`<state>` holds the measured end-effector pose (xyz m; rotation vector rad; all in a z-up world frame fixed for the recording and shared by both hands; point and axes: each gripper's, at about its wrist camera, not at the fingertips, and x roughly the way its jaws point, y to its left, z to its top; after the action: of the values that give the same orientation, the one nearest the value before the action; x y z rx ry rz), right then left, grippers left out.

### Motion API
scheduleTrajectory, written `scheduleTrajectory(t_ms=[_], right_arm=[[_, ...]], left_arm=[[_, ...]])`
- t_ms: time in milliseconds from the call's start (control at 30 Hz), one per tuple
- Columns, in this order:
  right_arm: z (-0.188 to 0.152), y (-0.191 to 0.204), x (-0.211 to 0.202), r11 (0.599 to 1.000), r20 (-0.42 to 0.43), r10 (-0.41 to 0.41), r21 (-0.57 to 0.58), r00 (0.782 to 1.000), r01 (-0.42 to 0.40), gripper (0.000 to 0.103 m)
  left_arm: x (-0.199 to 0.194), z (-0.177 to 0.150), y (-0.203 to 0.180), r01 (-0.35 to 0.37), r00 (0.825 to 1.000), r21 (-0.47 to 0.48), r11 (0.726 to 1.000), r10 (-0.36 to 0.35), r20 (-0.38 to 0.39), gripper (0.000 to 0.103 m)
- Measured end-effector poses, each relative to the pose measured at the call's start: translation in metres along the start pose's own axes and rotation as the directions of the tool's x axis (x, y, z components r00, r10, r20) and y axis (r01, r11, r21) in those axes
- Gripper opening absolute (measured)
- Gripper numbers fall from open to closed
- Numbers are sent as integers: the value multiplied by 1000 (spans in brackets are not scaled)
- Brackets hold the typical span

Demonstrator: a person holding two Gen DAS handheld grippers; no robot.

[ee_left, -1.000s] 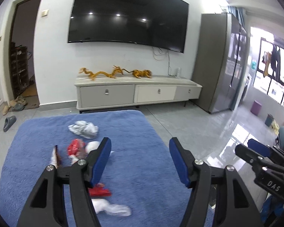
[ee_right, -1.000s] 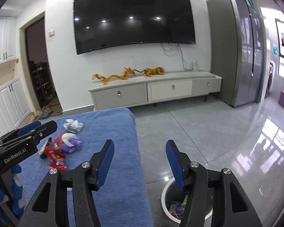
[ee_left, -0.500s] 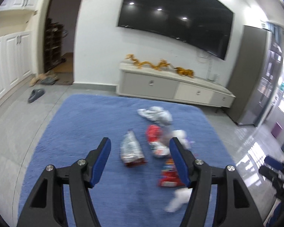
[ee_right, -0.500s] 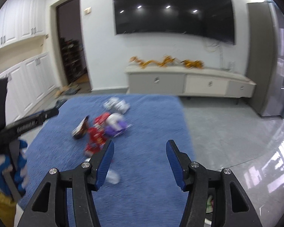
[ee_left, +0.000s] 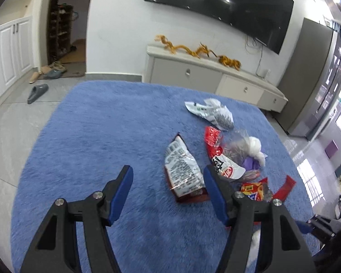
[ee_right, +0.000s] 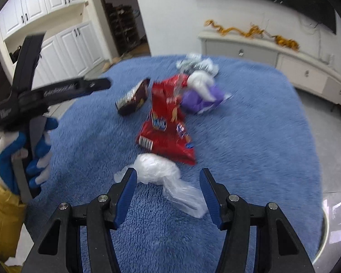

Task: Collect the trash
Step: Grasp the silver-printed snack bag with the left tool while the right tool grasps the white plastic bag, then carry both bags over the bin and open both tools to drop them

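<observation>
A pile of trash lies on the blue rug (ee_left: 106, 136). In the left wrist view my left gripper (ee_left: 167, 171) hovers open above the rug, with a silver and dark-red snack bag (ee_left: 184, 173) just inside its right finger, not gripped. Beyond lie a red wrapper (ee_left: 212, 138), white tissue in clear film (ee_left: 252, 145) and a crumpled silver wrapper (ee_left: 213, 113). In the right wrist view my right gripper (ee_right: 168, 174) is open. A clear plastic bag (ee_right: 161, 173) lies between its fingertips, untouched by the pads. A red chip bag (ee_right: 168, 127) is just ahead.
A gloved hand (ee_right: 34, 154) holds the left gripper, and one of its fingers (ee_right: 86, 85) reaches in from the left. A low TV cabinet (ee_left: 216, 77) stands behind the rug. A grey slipper (ee_left: 37, 92) lies on the tiles. White cupboards (ee_right: 63, 45) line the left wall.
Both grippers swung left and tipped down toward the trash pile. The white bin beside the rug has left the right wrist view, and the clear plastic bag now sits between the right fingers.
</observation>
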<state>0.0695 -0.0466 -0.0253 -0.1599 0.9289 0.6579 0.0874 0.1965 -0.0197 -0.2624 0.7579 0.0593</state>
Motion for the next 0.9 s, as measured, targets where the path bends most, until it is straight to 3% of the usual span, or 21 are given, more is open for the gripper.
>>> scheduleTrajectory(t_ms=[200,233,267,333,367,433,667,900], right_arm=[[-7,-8,18,998,-44,66,9,997,-65,46],[-7,-8,17,997,-44,76,6,996,-76,40],[-7,-8,17,996,-45,86,0,995,-86,34],[-9,-7,15,996,-48,91,-18,995,-92,28],[-11,-5,14,995,-49,93,-27,995,-94,23],[-15,-5,10,994,-43,101,-30,994,-102,18],[-23,-10,-30,992,39,128,-8,991,-128,14],[-33,-40,-94,995,189,72,54,979,-83,14]], left_arm=[[46,4,-13,11,997,19,1000,-9,-81,62],[52,2,-13,4,995,18,1000,-2,-98,59],[56,0,-14,1,994,15,1000,0,-109,47],[57,-5,-14,5,993,14,1000,-3,-120,37],[55,-6,-15,1,993,20,1000,1,-114,36],[45,-8,-16,4,996,24,1000,-2,-94,34],[-21,-16,-25,-29,1000,36,999,29,12,32],[-76,-12,-91,95,992,141,985,-106,74,32]])
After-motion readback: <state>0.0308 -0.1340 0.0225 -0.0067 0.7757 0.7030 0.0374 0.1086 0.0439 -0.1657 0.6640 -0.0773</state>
